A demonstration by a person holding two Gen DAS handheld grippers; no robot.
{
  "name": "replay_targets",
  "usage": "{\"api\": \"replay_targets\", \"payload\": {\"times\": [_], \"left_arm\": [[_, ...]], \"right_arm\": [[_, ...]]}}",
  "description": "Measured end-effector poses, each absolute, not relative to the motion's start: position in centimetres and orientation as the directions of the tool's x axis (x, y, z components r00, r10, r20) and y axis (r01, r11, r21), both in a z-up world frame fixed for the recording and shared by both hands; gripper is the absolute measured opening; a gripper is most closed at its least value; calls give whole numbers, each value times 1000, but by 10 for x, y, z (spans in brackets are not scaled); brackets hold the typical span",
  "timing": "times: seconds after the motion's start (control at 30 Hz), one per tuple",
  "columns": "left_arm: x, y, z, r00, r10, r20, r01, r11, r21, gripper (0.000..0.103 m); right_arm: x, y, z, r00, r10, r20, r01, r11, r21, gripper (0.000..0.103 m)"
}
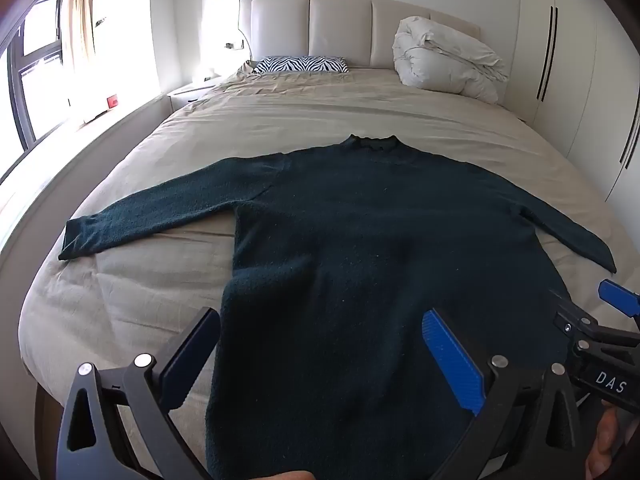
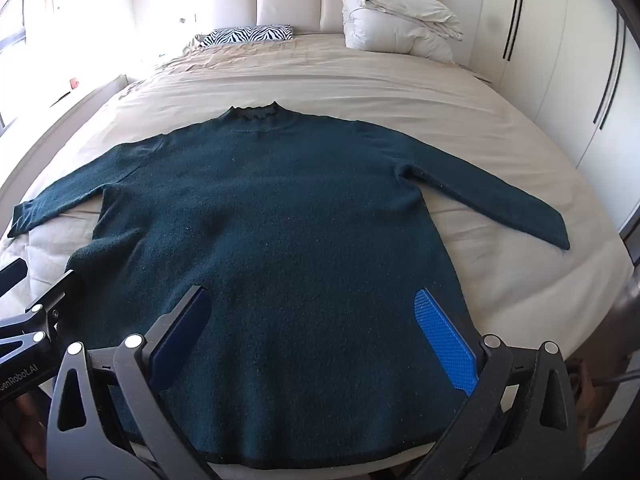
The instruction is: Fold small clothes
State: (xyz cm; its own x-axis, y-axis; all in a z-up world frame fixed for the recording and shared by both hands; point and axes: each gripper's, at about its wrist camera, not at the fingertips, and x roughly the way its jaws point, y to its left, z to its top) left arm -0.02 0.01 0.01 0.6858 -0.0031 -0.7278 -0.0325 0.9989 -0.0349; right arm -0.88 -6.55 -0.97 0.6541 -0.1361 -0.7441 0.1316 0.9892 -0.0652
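Observation:
A dark green long-sleeved sweater (image 1: 360, 220) lies flat on the bed, collar away from me and both sleeves spread out; it also shows in the right wrist view (image 2: 280, 208). My left gripper (image 1: 320, 320) is open and empty above the lower left part of the sweater. My right gripper (image 2: 312, 300) is open and empty above the sweater's lower body near the hem. The right gripper's fingers (image 1: 616, 300) show at the right edge of the left wrist view. The left gripper's finger (image 2: 12, 276) shows at the left edge of the right wrist view.
The bed (image 1: 280, 120) has a beige cover. A zebra-print pillow (image 1: 300, 65) and a bundled white duvet (image 1: 444, 60) lie by the padded headboard (image 1: 320, 28). A window (image 1: 36, 60) is on the left, white wardrobe doors (image 1: 580, 60) on the right.

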Motion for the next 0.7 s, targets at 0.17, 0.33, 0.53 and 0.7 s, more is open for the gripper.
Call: {"api": "replay_targets", "payload": {"times": [0.17, 0.33, 0.53, 0.7], "left_arm": [[-1, 3, -1, 685, -5, -728, -31, 999, -35, 103], [-1, 7, -5, 674, 2, -738, -40, 999, -34, 103], [-2, 7, -8, 673, 3, -739, -38, 999, -31, 103], [-1, 2, -6, 670, 7, -743, -42, 999, -27, 103]], "right_arm": [[-6, -65, -9, 644, -138, -753, 128, 989, -72, 103], [-6, -67, -12, 644, -140, -752, 130, 989, -73, 103], [-6, -67, -12, 645, -138, -752, 128, 989, -71, 103], [-4, -70, -13, 642, -134, -755, 128, 990, -66, 103]]}}
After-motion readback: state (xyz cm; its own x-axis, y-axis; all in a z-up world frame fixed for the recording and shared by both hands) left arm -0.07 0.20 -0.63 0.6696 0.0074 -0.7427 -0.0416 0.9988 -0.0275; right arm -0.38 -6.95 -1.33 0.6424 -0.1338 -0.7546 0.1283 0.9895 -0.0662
